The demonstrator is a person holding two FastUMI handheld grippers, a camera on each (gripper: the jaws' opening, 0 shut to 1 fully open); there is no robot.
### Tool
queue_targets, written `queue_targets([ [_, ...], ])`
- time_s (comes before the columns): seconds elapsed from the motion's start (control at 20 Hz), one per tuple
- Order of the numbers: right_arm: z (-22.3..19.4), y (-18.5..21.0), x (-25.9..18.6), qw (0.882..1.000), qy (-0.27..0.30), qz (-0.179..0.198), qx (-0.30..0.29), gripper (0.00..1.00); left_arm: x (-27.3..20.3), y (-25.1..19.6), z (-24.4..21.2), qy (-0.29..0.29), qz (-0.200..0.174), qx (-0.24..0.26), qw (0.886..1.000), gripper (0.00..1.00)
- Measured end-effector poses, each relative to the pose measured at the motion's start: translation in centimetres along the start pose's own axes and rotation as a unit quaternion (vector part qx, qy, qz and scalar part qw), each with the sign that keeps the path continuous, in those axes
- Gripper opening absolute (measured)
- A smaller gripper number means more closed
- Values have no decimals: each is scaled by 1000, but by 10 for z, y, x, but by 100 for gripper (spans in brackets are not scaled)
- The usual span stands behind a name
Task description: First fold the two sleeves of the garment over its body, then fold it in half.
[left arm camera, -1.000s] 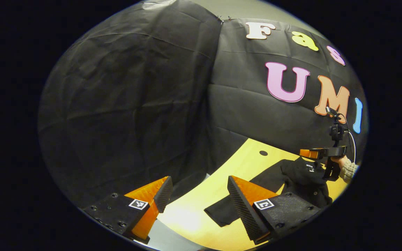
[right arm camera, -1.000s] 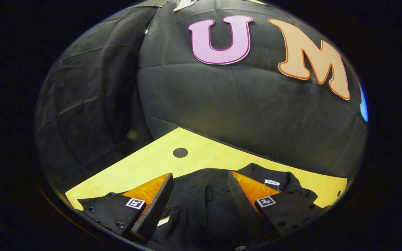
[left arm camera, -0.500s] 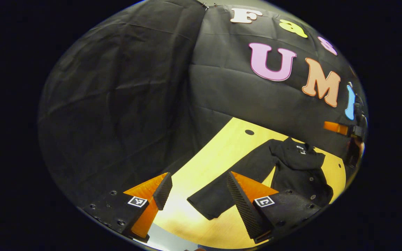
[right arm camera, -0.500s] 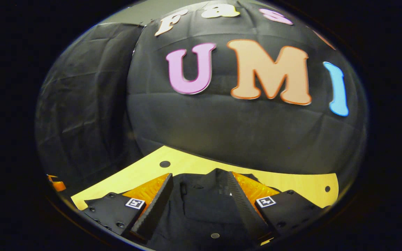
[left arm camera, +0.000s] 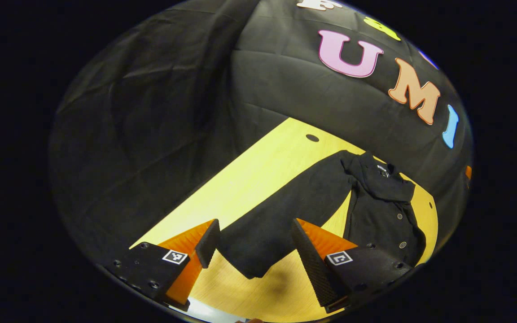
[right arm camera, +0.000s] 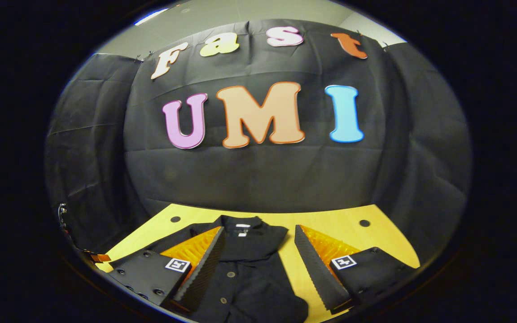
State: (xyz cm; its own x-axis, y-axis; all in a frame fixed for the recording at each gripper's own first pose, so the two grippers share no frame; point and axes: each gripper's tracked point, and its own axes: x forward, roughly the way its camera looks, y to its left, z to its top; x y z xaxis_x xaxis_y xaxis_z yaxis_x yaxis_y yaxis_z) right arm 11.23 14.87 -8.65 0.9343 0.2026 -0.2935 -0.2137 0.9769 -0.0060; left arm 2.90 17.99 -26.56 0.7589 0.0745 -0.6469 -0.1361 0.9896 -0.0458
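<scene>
A black buttoned shirt point(left arm camera: 386, 211) lies on the yellow wooden table point(left arm camera: 258, 175), collar toward the back wall. One long sleeve point(left arm camera: 285, 215) stretches out from the body toward my left gripper point(left arm camera: 254, 249), which hangs open above the sleeve's cuff end, the cuff showing between its fingers. In the right gripper view the shirt point(right arm camera: 245, 273) lies with its collar point(right arm camera: 243, 226) at the far side and its button line running toward me. My right gripper point(right arm camera: 258, 264) is open above the shirt's upper body, holding nothing.
The table point(right arm camera: 330, 224) has small dark round holes point(right arm camera: 365, 223) near its back corners, one also seen at the far edge point(left arm camera: 312, 137). Black cloth walls close in the back and left sides. Part of the left gripper point(right arm camera: 99, 257) shows at the table's left edge.
My left gripper has moved down and in over the sleeve's cuff. My right gripper has pulled back and swung right, so the whole collar and the table's right side now show.
</scene>
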Motion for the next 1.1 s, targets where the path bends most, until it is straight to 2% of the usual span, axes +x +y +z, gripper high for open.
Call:
queue_targets([
  [0.2,11,-31,-32,999,-19,-36,25,94,24,-10,-34,45,-12,16,999,96],
  [0.25,14,-37,-37,998,-24,-42,33,98,28,-11,-40,53,-11,27,998,96],
  [0.3,18,-41,-40,998,-29,-47,39,94,31,-10,-44,59,-9,39,997,96],
  [0.5,23,-53,-46,997,-40,-64,35,94,34,-4,-50,62,0,85,994,95],
  [0.75,23,-48,-47,997,-38,-61,32,95,36,-2,-54,61,16,112,992,94],
  [0.95,24,-48,-43,997,-36,-60,31,95,36,-2,-49,48,30,89,994,94],
  [1.0,26,-46,-43,997,-38,-58,34,100,35,0,-50,45,29,87,995,91],
  [1.1,26,-46,-40,997,-40,-56,40,98,34,2,-49,47,28,90,994,87],
])
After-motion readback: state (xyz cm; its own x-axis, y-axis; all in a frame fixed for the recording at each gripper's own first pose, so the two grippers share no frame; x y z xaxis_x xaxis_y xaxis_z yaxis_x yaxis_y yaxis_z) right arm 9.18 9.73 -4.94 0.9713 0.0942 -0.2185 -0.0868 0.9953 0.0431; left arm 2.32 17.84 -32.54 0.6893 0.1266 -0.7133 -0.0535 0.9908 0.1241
